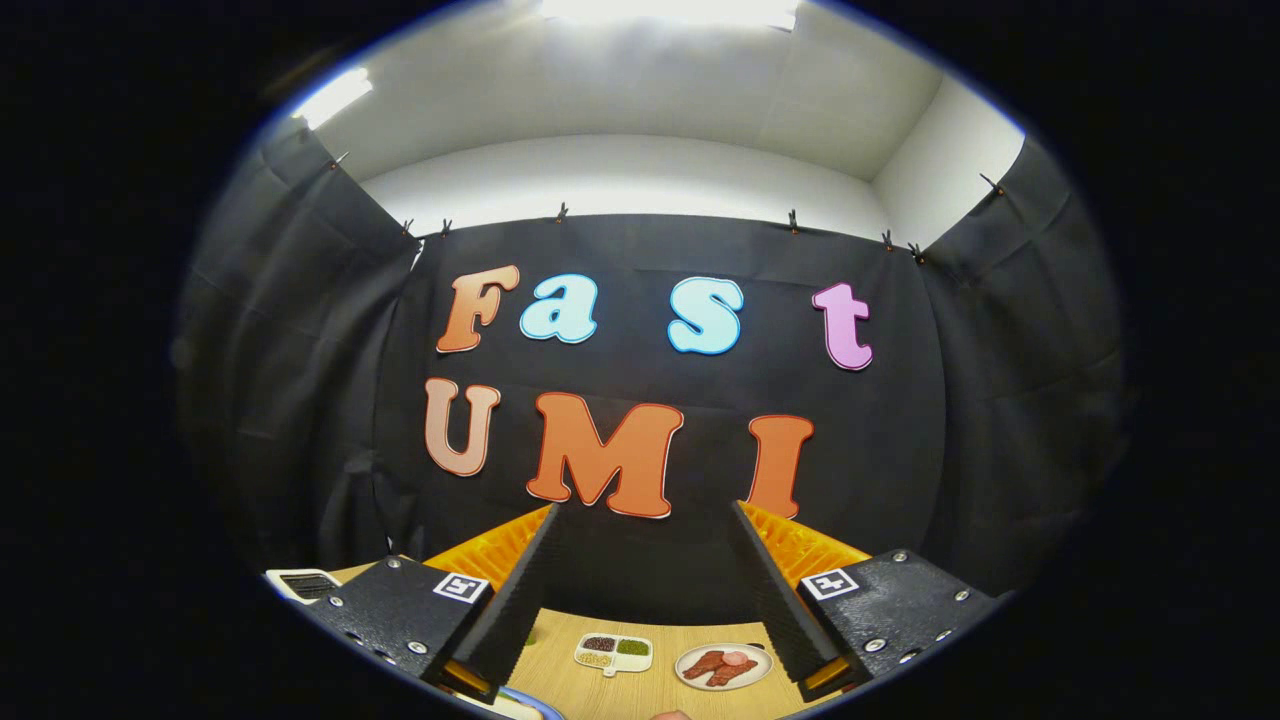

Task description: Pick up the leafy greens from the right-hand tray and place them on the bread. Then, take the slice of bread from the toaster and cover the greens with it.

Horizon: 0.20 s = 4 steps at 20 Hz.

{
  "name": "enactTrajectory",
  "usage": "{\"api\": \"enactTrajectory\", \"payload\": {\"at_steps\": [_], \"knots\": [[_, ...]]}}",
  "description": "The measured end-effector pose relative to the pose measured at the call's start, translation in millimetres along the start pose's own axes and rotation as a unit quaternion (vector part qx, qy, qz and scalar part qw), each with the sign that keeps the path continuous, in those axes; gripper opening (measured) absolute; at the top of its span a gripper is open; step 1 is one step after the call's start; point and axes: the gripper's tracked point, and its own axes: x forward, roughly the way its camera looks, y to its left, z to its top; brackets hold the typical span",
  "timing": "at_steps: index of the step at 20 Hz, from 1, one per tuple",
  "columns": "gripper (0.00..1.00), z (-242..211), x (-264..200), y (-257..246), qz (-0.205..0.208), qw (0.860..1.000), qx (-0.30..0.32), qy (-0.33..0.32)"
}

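My gripper is held high above the wooden table, pointing at the booth's back wall, and it stands open with nothing between its fingers. Far below, between the fingers, lie a small white divided tray with dark, green and pale fillings and a round white plate carrying reddish meat slices. A white appliance with dark slots, possibly the toaster, peeks out left of the left finger. The rim of a blue-edged plate shows under the left finger.
Black cloth walls close the booth at the back and on both sides. A white ceiling with bright lights is above. The table's far edge runs along the back cloth, just beyond the tray and plate.
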Motion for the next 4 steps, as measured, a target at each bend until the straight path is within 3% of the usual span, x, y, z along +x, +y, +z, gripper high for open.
{"api": "enactTrajectory", "payload": {"at_steps": [4], "knots": [[0.98,-0.8,0.3,-0.2,-0.005,1.000,0.001,0.003]]}}
